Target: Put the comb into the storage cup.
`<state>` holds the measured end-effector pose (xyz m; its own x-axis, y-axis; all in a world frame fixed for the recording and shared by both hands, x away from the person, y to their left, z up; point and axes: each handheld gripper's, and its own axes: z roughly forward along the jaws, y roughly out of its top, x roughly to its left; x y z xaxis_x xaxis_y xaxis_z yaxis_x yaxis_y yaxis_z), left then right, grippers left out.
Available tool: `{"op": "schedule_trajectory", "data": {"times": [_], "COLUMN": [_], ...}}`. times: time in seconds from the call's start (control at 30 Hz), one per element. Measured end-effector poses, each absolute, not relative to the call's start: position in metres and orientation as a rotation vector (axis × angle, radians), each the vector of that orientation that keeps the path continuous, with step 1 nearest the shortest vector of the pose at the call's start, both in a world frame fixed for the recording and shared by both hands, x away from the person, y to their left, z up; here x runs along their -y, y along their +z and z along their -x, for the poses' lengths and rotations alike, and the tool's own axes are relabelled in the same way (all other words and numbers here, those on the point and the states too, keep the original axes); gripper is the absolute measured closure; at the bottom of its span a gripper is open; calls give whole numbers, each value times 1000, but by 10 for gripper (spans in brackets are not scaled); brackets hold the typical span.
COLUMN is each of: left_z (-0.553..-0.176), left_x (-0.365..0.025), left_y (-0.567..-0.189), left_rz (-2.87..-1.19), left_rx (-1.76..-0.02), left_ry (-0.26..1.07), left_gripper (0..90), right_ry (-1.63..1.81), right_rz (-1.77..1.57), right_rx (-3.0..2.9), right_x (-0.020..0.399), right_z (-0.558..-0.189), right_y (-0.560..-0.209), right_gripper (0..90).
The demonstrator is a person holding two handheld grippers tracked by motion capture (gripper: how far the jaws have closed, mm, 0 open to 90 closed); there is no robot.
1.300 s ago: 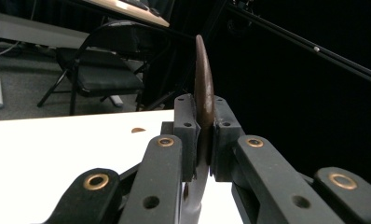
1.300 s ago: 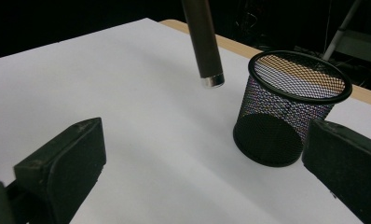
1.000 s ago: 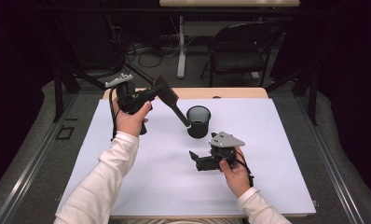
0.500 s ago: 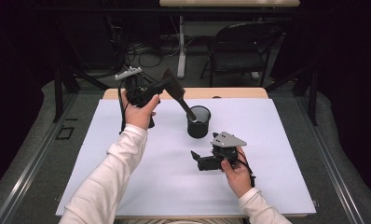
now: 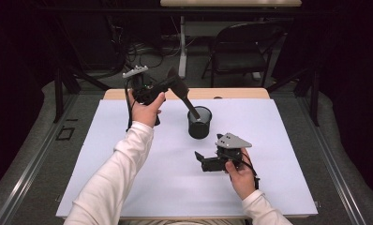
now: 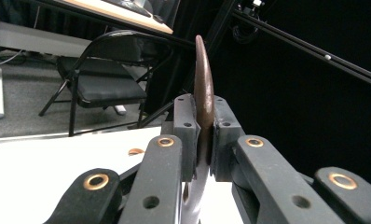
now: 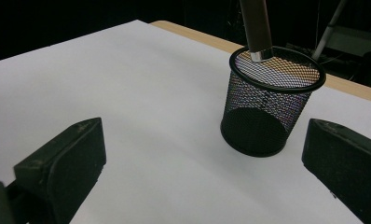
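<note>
Sleeve (image 5: 110,187) in white runs up from the lower left of the high view to the left hand (image 5: 146,110), left of centre in the upper half of the frame. That hand holds the left gripper (image 5: 175,84), whose grey plate sits at its upper left. Its jaws are clamped on the flat head of a spatula (image 5: 184,96). In the left gripper view the spatula (image 6: 203,93) stands edge-on at the centre of the frame, a thin brown blade pinched between the two grey pads (image 6: 185,126) and rising above them.

The spatula's dark handle slants down and to the right, and its lower end sits inside the rim of a black mesh cup (image 5: 199,123) just right of centre. The cup stands upright on a white mat (image 5: 278,131) that covers most of a wooden table (image 5: 231,93). In the right gripper view the cup (image 7: 270,107) is at the upper right, with the handle (image 7: 257,25) coming in from the top edge to its mouth.

Lower right of centre in the high view, the right hand (image 5: 241,176) holds the right gripper (image 5: 199,159) low over the mat, near the cup but apart from it. Its jaws stand wide apart and hold nothing.

A folding chair (image 5: 241,51) stands beyond the table at the upper right.
</note>
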<state>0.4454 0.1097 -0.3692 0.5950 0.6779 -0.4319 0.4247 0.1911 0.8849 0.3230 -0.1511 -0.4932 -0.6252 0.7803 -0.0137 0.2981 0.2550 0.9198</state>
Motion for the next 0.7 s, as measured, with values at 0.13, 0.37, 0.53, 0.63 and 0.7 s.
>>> {"op": "schedule_trajectory", "data": {"times": [0.13,0.37,0.53,0.63,0.7], "left_z": [-449,-457,-462,-465,-466], "left_x": [-107,-100,-95,-92,-90], "left_y": [-373,-380,-387,-392,-394], "left_rz": [-1433,-1429,-1427,-1433,-1439], "left_rx": [-1014,-1035,-1061,-1072,-1082], "left_ry": [229,236,238,238,235], "left_gripper": [841,841,840,840,841], "right_ry": [1349,1348,1353,1358,1362], "right_rz": [-982,-982,-986,-989,-995], "right_rx": [-2054,-2051,-2048,-2046,-2044], "right_x": [152,154,155,156,156], "right_z": [-322,-322,-322,-322,-322], "right_y": [-493,-493,-493,-493,-493], "right_gripper": [0,0,0,0,0]}}
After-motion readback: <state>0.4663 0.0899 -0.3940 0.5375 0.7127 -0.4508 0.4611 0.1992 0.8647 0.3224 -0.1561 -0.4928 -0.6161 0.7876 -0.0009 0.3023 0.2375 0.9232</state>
